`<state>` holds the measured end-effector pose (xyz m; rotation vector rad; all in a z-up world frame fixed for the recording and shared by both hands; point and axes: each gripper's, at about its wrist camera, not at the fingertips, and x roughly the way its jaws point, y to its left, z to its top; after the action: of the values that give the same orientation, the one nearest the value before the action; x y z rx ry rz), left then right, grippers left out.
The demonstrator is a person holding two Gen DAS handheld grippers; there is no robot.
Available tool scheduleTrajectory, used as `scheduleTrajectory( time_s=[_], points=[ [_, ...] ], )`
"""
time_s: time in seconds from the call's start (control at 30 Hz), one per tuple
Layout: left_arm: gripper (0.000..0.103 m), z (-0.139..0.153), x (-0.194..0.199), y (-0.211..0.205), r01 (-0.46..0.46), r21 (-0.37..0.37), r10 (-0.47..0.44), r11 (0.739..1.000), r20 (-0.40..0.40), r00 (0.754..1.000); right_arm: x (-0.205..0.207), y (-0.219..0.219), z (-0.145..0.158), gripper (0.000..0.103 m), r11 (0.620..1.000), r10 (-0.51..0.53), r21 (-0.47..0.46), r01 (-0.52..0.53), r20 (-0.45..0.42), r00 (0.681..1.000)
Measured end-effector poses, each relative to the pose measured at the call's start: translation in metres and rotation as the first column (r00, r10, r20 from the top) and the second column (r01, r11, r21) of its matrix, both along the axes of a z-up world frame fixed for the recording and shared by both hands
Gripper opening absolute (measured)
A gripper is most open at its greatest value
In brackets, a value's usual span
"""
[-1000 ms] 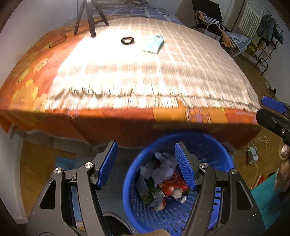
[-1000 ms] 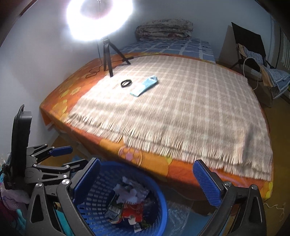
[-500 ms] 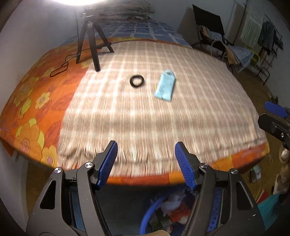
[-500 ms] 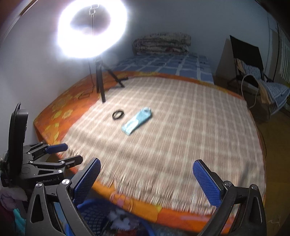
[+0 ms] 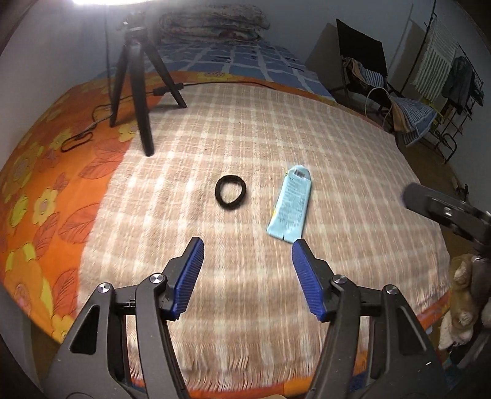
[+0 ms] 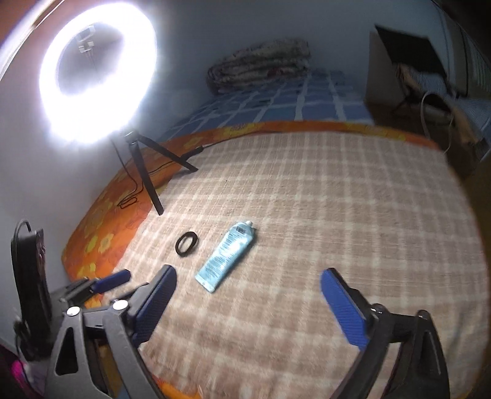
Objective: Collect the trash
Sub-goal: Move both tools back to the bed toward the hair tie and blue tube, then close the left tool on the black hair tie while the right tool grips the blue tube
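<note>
A light blue tube [image 5: 291,207] lies flat on the checked blanket [image 5: 276,138] of the bed, with a black ring [image 5: 230,192] just to its left. Both also show in the right wrist view: the tube [image 6: 227,256] and the ring [image 6: 186,242]. My left gripper [image 5: 247,254] is open and empty, above the blanket just short of the two items. My right gripper [image 6: 248,287] is open and empty, to the right of the tube's near end. The right gripper's arm [image 5: 445,211] shows at the left view's right edge.
A ring light [image 6: 95,70] on a black tripod [image 5: 138,86] stands at the bed's far left, with a cable [image 5: 79,139] on the orange flowered sheet [image 5: 40,196]. A folded quilt [image 5: 211,21] lies at the head. A chair with clothes [image 5: 380,83] stands right.
Both grippers rose from the blue trash basket on the floor and moved forward over the bed. The basket has left both views. The tube and ring are much nearer.
</note>
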<state>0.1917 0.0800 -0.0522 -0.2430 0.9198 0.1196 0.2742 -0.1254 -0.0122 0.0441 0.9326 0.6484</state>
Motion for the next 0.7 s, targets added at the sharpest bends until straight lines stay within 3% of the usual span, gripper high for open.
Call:
scheduleTrajectory(
  time_s=[0.13, 0.27, 0.33, 0.5, 0.7],
  points=[
    [0.052, -0.007, 0.021, 0.003, 0.008, 0.006, -0.007, 1.000, -0.008, 1.000, 0.027, 0.016, -0.018, 0.088, 0.999, 0.009, 0.035, -0.006, -0.084, 0.996],
    [0.050, -0.014, 0.037, 0.013, -0.014, -0.010, 0.014, 1.000, -0.001, 1.000, 0.045, 0.029, -0.035, 0.069, 0.999, 0.019, 0.052, -0.011, -0.151, 0.988],
    [0.043, -0.019, 0.045, 0.018, -0.019, -0.023, 0.019, 1.000, -0.005, 1.000, 0.054, 0.034, -0.044, 0.068, 0.998, 0.015, 0.068, -0.002, -0.182, 0.983],
    [0.042, -0.030, 0.059, 0.024, -0.027, -0.053, 0.026, 0.998, -0.019, 0.999, 0.070, 0.043, -0.059, 0.061, 0.996, 0.004, 0.091, 0.017, -0.227, 0.974],
    [0.042, -0.041, 0.070, 0.025, -0.015, -0.039, 0.014, 0.999, -0.035, 0.999, 0.081, 0.053, -0.070, 0.060, 0.997, -0.015, 0.070, 0.032, -0.237, 0.971]
  ],
)
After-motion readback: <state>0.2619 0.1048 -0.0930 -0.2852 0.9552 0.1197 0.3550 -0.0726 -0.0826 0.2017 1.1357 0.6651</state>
